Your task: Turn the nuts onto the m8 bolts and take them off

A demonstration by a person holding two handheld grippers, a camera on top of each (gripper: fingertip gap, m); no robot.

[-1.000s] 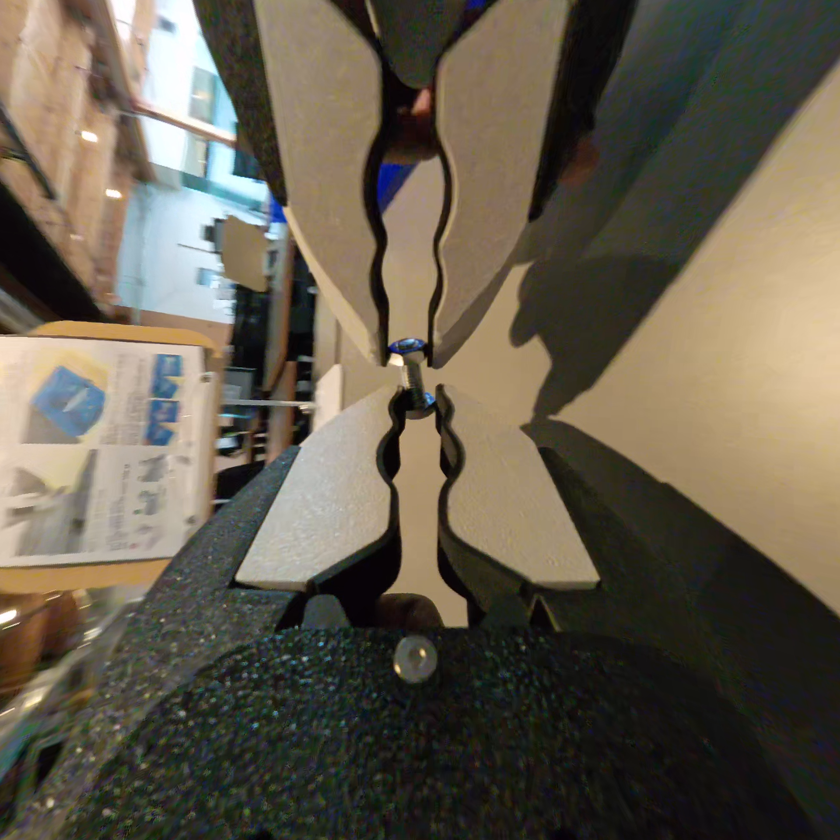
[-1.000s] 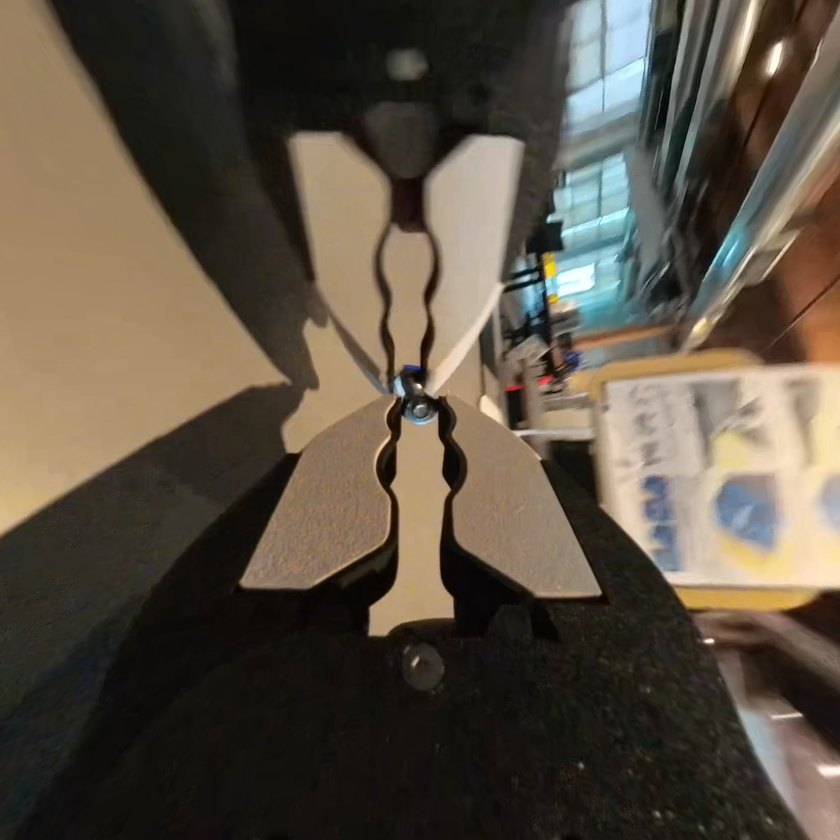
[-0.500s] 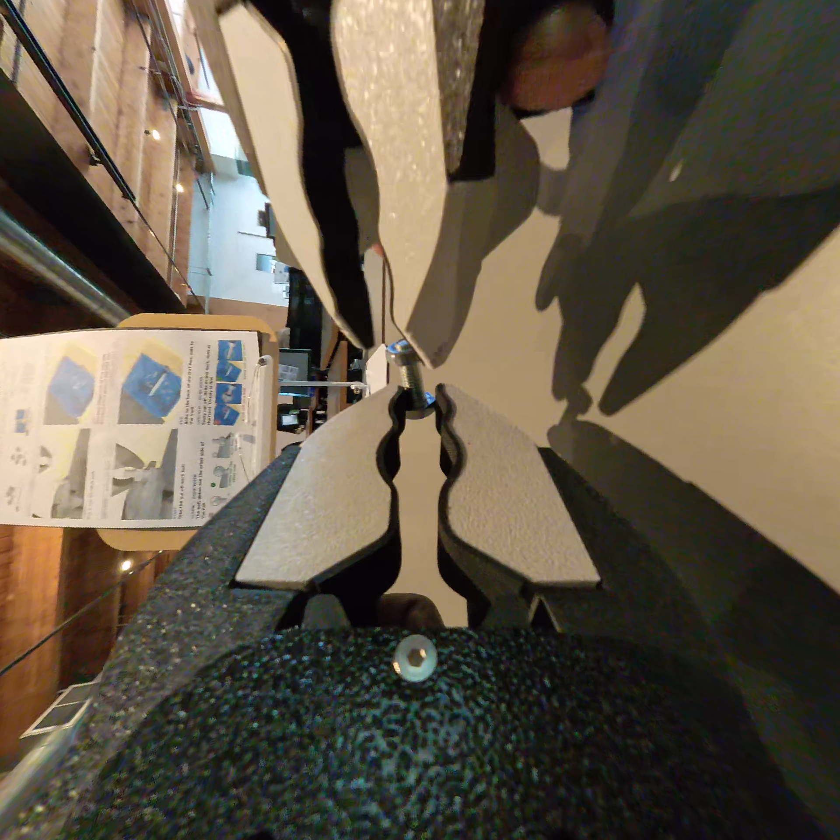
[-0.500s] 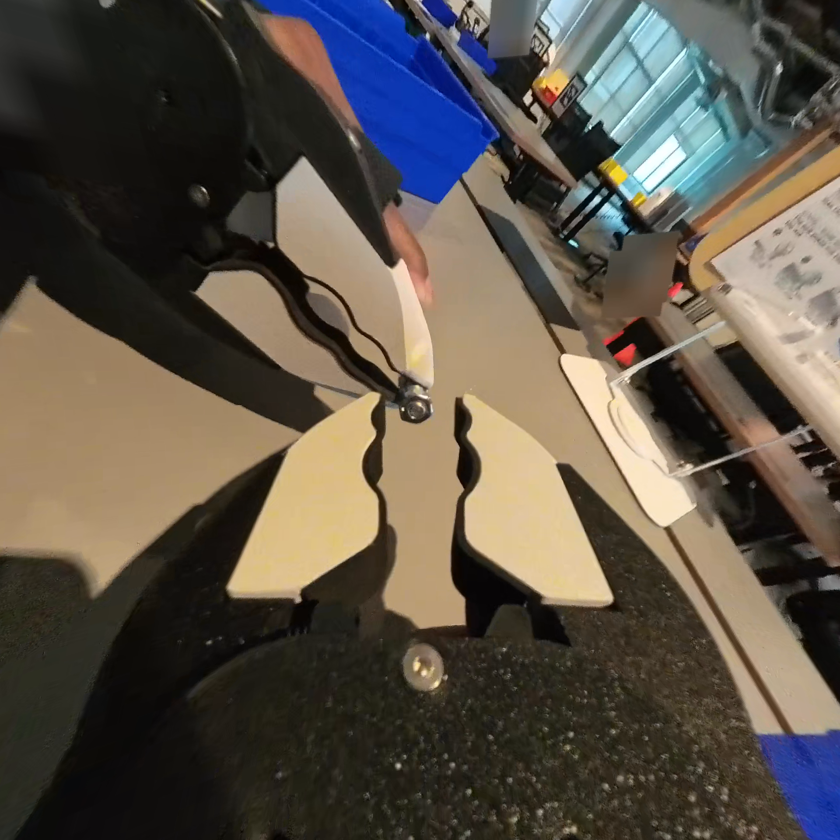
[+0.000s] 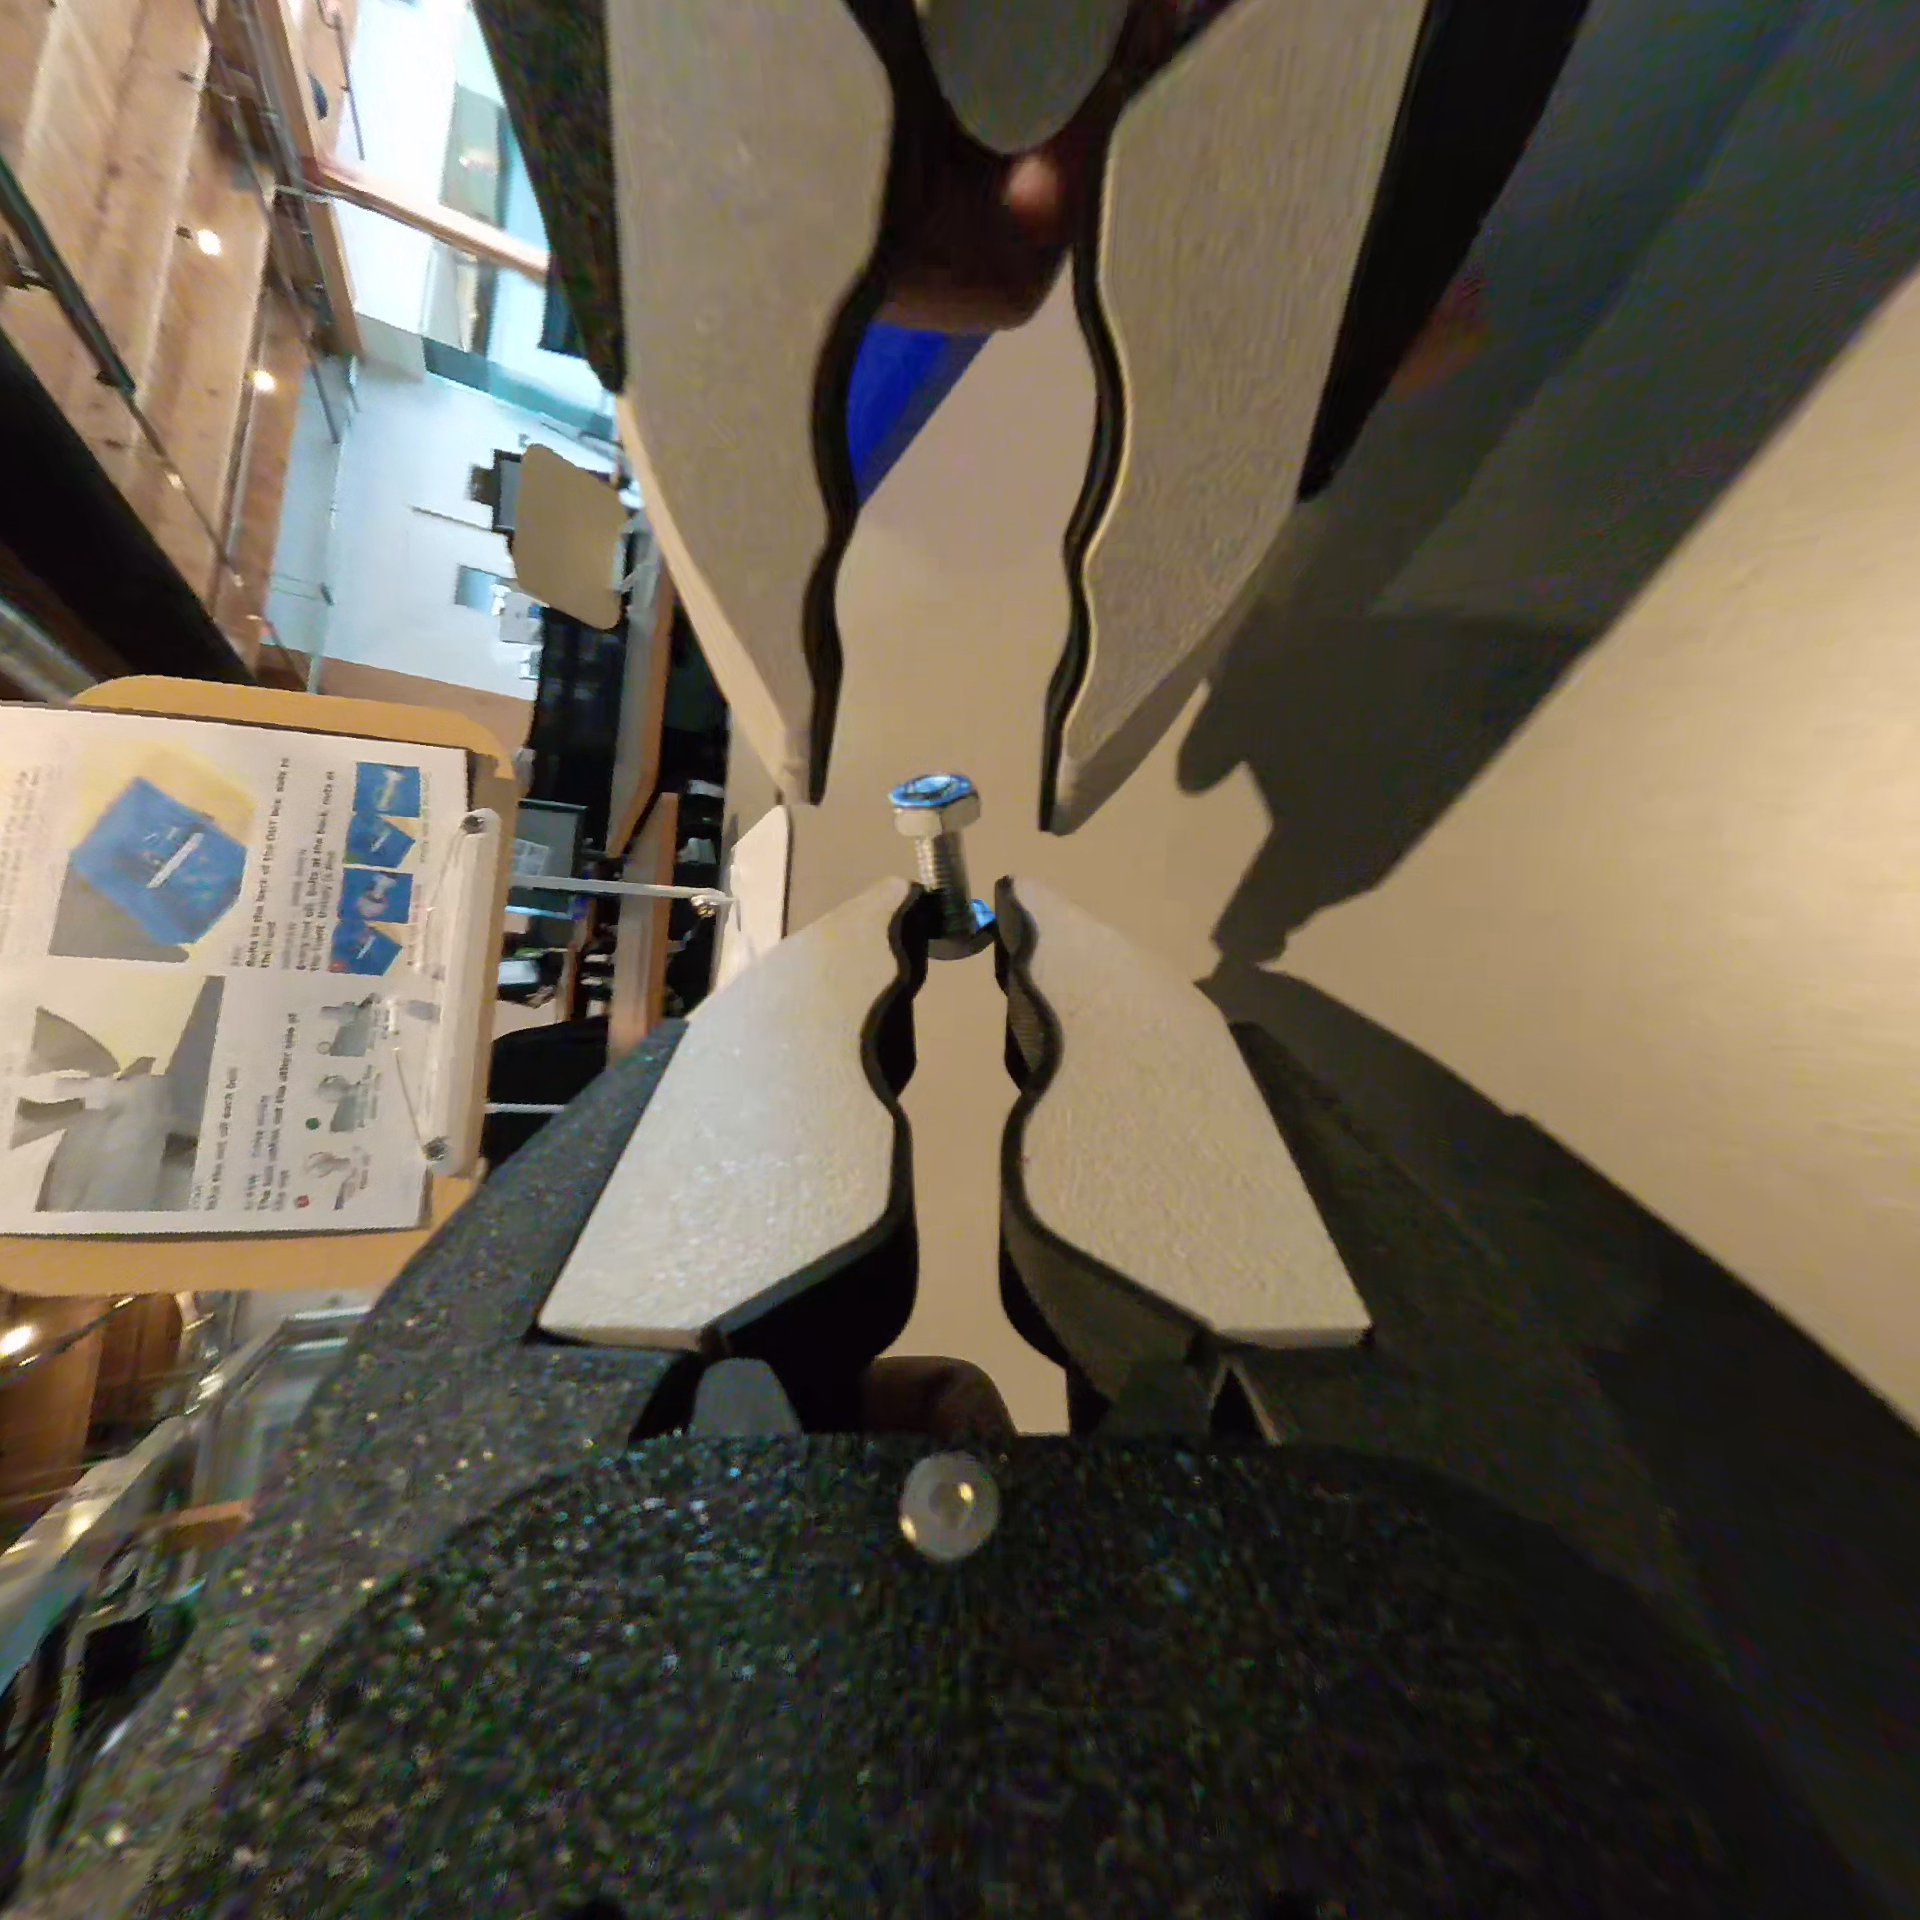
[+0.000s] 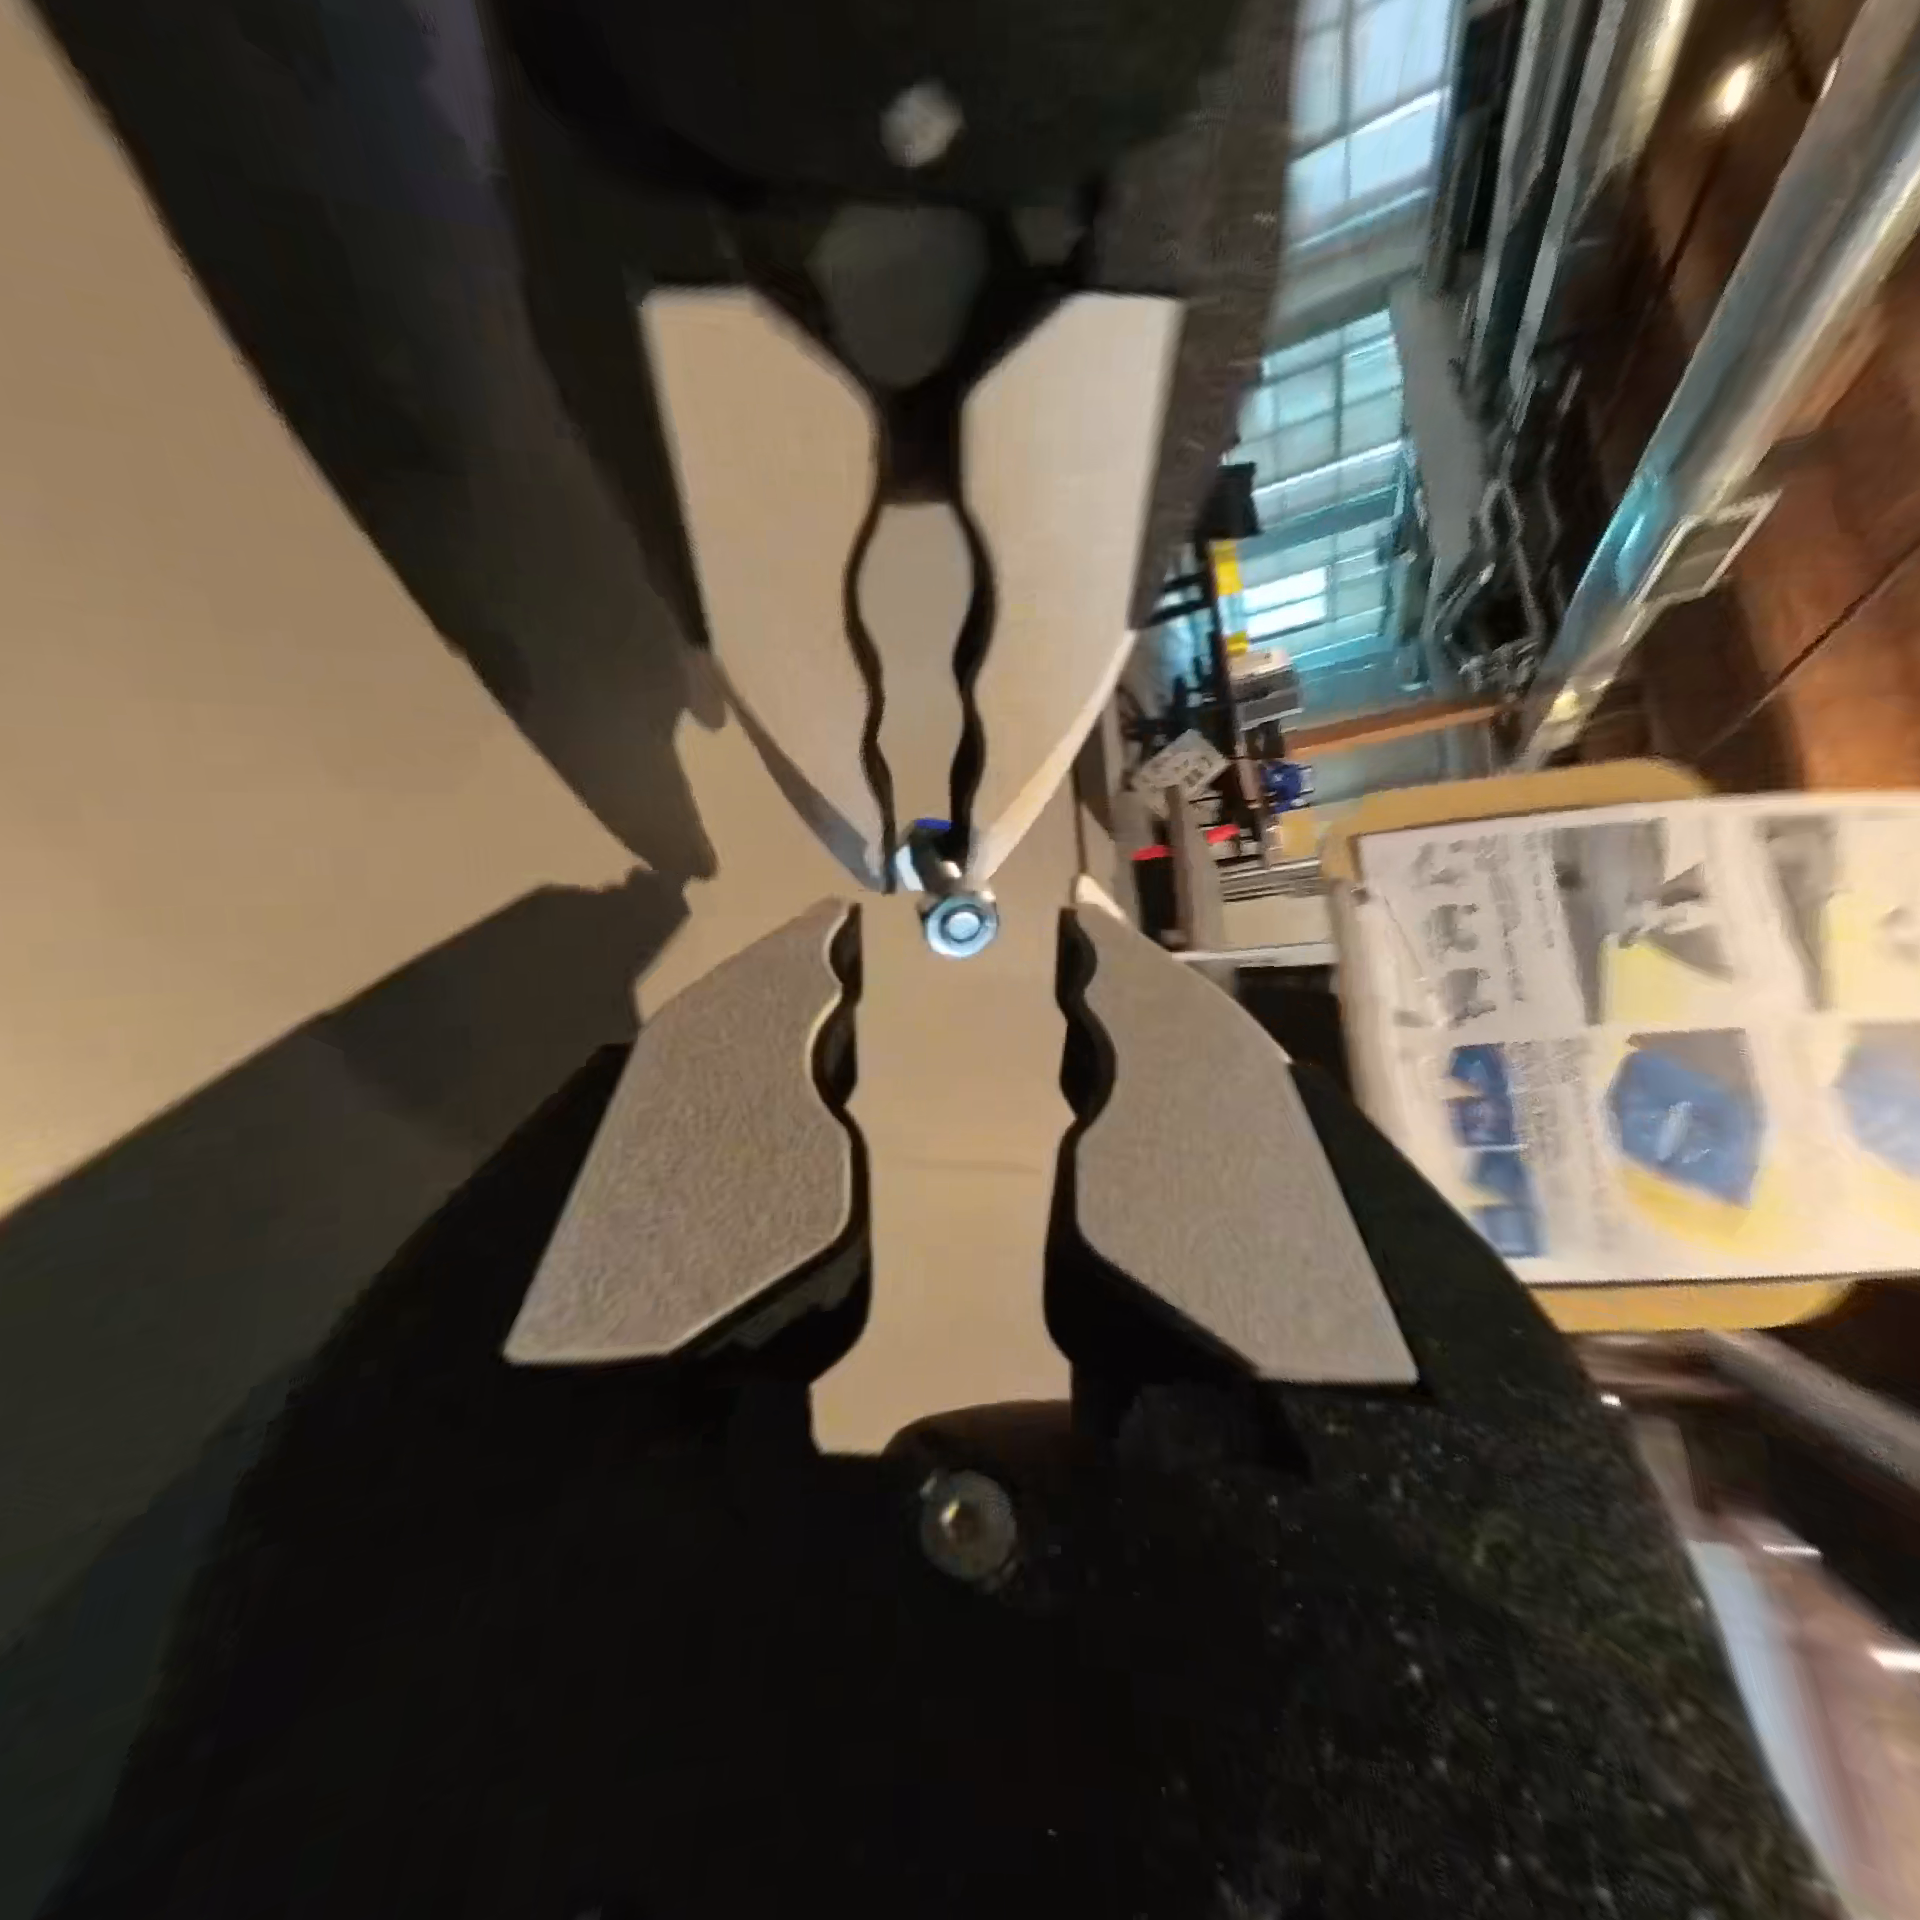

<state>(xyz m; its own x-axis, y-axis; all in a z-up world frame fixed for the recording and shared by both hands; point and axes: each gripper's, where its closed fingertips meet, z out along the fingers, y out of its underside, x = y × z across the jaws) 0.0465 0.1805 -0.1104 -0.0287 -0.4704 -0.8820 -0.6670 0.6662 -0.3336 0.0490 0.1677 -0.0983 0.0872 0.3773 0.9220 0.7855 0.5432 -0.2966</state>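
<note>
Left claw: my tips are pinched on the far end of the bolt, apparently at a nut, head pointing away, to keep it from spinning.
Bolt: in the air above the desk, between both claws.
Right claw: parted, gripping nothing, nose-to-nose with the left, its tips flanking the bolt head.

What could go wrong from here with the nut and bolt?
The left tongs pinch the bolt only at their very tips, so it could pivot or slip out once twisting starts. The right tongs are open, tips just level with the nut; closing there may grip it shallowly and slip.
</note>
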